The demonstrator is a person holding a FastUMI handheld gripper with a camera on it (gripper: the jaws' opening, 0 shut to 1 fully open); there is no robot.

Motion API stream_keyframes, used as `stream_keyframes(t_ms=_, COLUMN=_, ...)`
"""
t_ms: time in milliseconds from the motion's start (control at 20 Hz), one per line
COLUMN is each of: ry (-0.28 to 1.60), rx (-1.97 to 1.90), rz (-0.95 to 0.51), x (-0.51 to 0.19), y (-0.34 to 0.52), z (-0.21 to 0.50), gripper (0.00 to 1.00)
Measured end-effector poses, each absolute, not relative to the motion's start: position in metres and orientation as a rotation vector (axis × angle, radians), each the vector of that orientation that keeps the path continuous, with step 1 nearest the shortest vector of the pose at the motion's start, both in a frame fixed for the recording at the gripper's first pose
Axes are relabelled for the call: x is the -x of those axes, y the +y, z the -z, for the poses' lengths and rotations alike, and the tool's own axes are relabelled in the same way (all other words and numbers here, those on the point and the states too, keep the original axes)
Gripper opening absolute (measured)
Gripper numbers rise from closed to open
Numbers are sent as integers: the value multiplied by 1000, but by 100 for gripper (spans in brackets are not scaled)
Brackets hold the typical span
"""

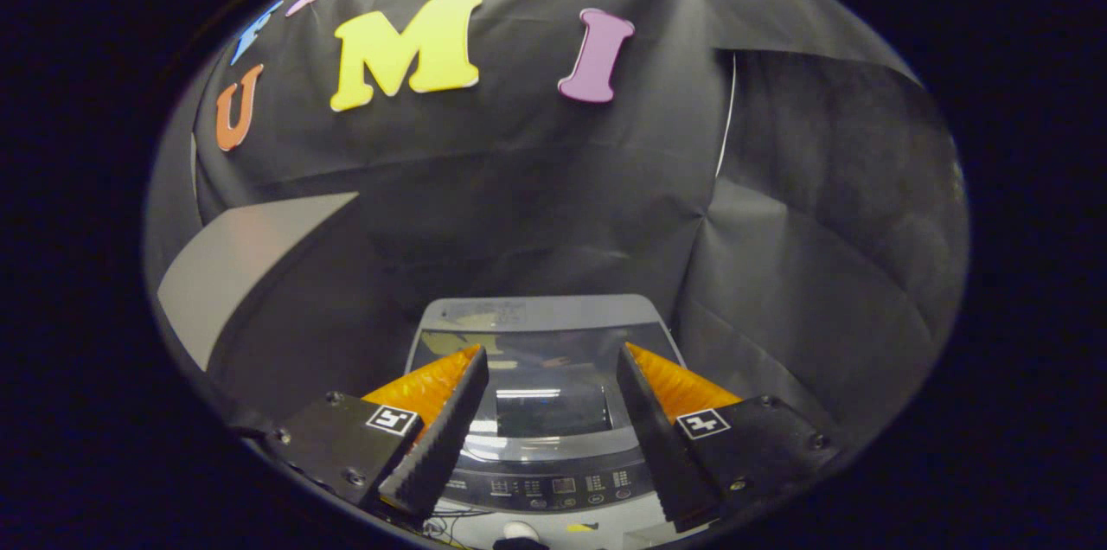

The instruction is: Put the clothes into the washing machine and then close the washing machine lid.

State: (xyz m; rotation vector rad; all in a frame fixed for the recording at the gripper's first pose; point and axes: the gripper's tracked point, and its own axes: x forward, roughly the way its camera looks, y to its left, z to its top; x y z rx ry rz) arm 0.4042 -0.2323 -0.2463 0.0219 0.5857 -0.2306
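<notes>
Well, my gripper [551,360] hangs with its fingers spread wide and nothing between them, above the washing machine [543,312] — its glass lid [545,394] lies flat, and glare hides the drum. The control panel [553,485] is partly covered by the fingers.

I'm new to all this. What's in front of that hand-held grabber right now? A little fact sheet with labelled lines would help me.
Machine: a top-loading washing machine stands just beyond the fingers, against the black cloth wall.
Lid: the glass lid lies flat and closed over the tub.
Controls: the control panel runs along the near edge, between the fingers.
Gripper: the gripper is open, fingers wide apart, holding nothing.
Clothes: I can't tell whether any are inside; the lid glass reflects light.
</notes>
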Motion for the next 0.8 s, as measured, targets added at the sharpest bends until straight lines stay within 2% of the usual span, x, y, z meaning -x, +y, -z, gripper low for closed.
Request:
stream_keyframes(t_ms=300, ry=437, rx=-15, rz=209, x=-338, y=-170, z=173, gripper=91)
stream_keyframes(t_ms=800, ry=298, rx=-8, rz=223, x=-186, y=-111, z=108, gripper=93)
